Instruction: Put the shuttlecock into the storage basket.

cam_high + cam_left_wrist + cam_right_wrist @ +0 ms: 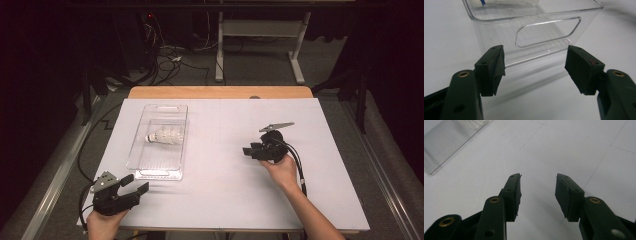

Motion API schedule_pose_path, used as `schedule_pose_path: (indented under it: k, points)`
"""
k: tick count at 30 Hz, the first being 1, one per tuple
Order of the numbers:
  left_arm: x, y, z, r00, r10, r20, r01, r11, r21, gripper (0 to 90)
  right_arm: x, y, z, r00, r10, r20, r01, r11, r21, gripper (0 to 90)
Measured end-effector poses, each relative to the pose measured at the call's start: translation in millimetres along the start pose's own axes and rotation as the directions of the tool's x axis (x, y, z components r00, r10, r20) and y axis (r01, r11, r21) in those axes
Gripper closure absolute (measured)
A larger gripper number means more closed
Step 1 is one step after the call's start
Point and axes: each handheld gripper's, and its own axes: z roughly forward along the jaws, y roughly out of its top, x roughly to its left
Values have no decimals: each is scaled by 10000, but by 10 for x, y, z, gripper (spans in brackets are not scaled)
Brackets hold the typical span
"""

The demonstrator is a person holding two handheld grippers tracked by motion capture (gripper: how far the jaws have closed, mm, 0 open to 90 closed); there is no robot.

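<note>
- A shuttlecock [165,135] lies on its side inside a clear bin [134,153] on the left half of the white counter [225,200]; its cork end points toward the bin's left wall and its skirt toward the right.
- The bin's long axis runs away from the person, with its near end wall, the one with a handle slot [548,32], facing the left gripper [134,184].
- Left gripper: jaws stand wide apart and hold nothing. It rests low at the counter's near left corner, just short of the bin's near end and aimed at it; in the left gripper view the handle slot sits squarely between the jaws.
- Right gripper [248,149]: jaws about half open, empty, over bare counter right of centre, pointing left toward the bin but well apart from it. A corner of the bin [446,142] shows at the upper left of the right gripper view.
- The left hand is clearly the nearer one to the bin.
- The shuttlecock lies beyond the near wall, probably around mid-length of the bin, though the clear walls make its depth hard to read.
</note>
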Motion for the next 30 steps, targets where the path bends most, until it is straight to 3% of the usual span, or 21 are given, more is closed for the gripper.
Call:
schedule_pose_path:
  k: [30]
  points:
    - [-2, 1, -2, 10000, -3, -5, 3, 10000, 10, 327, -98, -282, -190, 9989, 307, 368, -298, 9992, -258, 533]
